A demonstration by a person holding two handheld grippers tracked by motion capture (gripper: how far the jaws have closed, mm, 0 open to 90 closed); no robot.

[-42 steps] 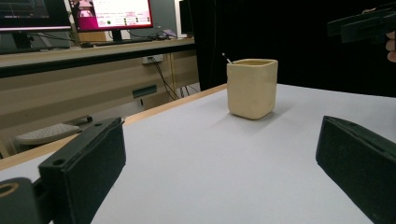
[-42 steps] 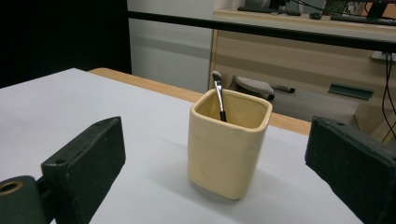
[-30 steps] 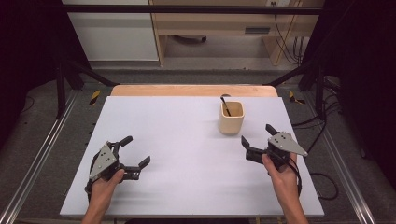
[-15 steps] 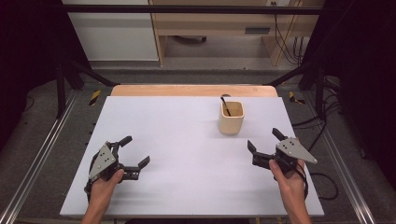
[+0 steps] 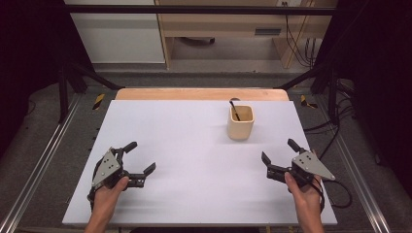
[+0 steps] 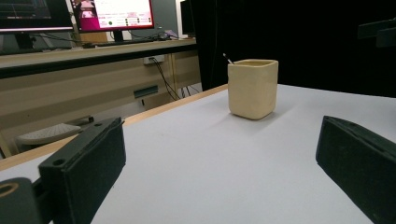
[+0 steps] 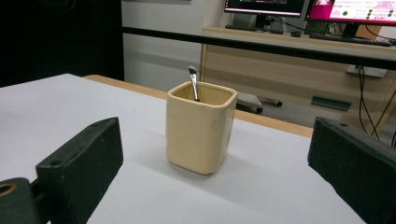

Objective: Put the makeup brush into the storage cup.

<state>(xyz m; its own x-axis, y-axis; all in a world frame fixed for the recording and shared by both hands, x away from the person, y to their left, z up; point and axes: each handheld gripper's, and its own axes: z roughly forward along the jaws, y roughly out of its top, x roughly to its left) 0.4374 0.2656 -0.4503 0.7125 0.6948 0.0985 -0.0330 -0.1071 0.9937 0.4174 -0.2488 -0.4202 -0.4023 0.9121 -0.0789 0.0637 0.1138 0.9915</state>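
Both grippers empty and gaping, cup waiting up the table.

Nearest us, our left gripper (image 5: 138, 162) and right gripper (image 5: 278, 158) sit low over the white table (image 5: 194, 145), jaws spread wide with nothing between them. Farther off, nearer the right gripper, the cream cup (image 5: 241, 122) stands upright with a metal spoon (image 7: 193, 83) leaning inside. We judge a careless approach could knock the spoon handle or tip the cup, since a jaw closing on one wall would lever it over.

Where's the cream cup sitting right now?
In the high view the cream cup stands upright on the white table's right rear part, a spoon inside it, ahead of the right tongs and untouched.
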